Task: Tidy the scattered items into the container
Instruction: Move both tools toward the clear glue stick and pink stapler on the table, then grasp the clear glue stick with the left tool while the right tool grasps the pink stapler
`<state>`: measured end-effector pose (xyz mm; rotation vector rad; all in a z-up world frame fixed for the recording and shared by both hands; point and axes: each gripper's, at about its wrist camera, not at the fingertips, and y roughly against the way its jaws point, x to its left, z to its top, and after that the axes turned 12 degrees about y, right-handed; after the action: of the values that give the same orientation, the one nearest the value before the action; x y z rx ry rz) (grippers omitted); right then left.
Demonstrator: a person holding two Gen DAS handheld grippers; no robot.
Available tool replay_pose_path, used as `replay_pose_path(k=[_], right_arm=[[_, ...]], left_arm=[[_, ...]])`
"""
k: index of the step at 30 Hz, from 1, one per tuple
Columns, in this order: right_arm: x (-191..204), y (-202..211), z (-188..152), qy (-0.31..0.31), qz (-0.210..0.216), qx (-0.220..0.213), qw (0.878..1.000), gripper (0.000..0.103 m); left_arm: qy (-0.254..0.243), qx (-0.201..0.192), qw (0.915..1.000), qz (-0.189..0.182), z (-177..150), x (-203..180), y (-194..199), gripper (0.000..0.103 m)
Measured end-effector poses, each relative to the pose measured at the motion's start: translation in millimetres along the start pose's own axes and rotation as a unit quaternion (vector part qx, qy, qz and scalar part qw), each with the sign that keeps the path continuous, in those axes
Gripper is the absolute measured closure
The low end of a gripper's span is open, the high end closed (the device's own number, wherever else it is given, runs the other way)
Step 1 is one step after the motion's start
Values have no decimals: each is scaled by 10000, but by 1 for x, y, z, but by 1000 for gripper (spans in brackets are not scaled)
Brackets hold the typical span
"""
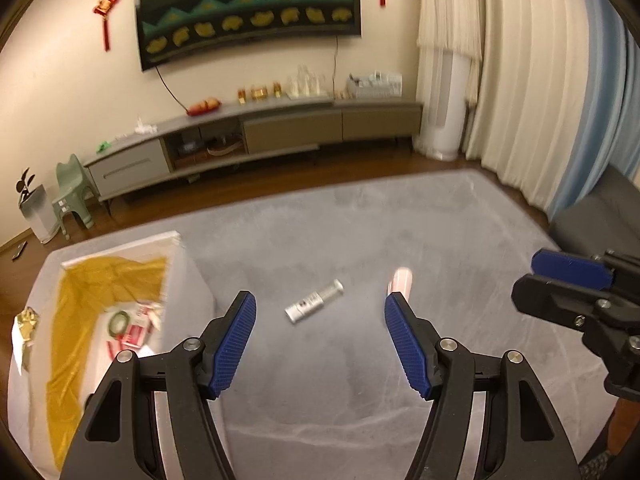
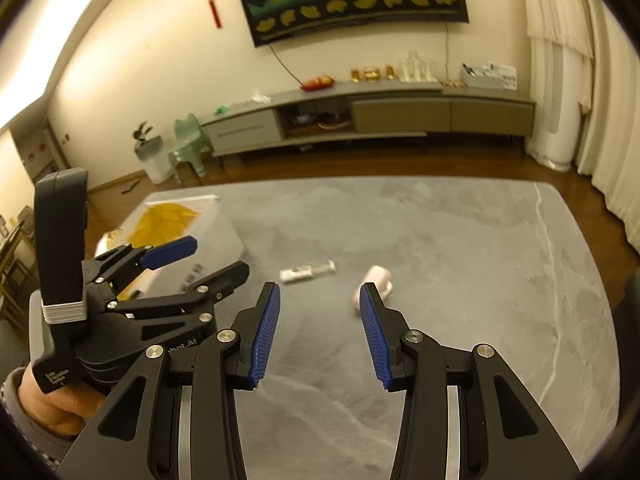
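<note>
Two loose items on the grey marbled table [image 1: 400, 216]: one small white tube [image 1: 314, 301] with a dark label patch and a clear, narrower cap end, lying flat on its side at a diagonal, and one pale pink cylinder [image 2: 376, 282], also on its side, blurred so no label is readable. The two are near each other but apart, tube to the left of the pink one. One container [image 1: 182, 276]: a white box with yellow lining cloth, at the left side of the table, well apart from both loose items. Inside it, at least one green ring-shaped thing [image 1: 119, 322] and some red-and-white packets [image 1: 138, 330]; exact packet count can't be told. A crumpled gold-foil piece [image 1: 26, 320] sits at the box's outer left edge. Left claw [image 1: 320, 344]: jaws wide, nothing between them, above the table with the tube lined up between the blue pads in the left wrist view. Right claw [image 2: 319, 332]: jaws wide, holding nothing, with the pink cylinder just past the tip of its right pad [image 2: 374, 334]. In the right wrist view the left claw shows at the left, between box and tube, with a hand [image 2: 52, 400] gripping its handle.
</note>
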<state>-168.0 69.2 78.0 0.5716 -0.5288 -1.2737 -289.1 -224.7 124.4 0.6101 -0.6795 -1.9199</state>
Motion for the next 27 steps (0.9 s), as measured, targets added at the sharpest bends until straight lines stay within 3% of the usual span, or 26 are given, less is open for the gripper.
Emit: replay_pose_path(k=[8, 21, 24, 27], right_arm=[[-35, -58, -16, -335, -88, 441, 9984, 58], [-47, -139, -18, -411, -84, 866, 9954, 55], [-47, -151, -19, -234, -242, 949, 9949, 54], [-55, -157, -24, -147, -373, 1008, 9941, 51]], left_arm=[[214, 619, 9976, 207, -9, 2, -88, 35], [531, 963, 9935, 281, -17, 15, -174, 35], [594, 883, 9943, 77, -19, 15, -176, 36], [441, 1076, 9925, -371, -20, 5, -174, 48]])
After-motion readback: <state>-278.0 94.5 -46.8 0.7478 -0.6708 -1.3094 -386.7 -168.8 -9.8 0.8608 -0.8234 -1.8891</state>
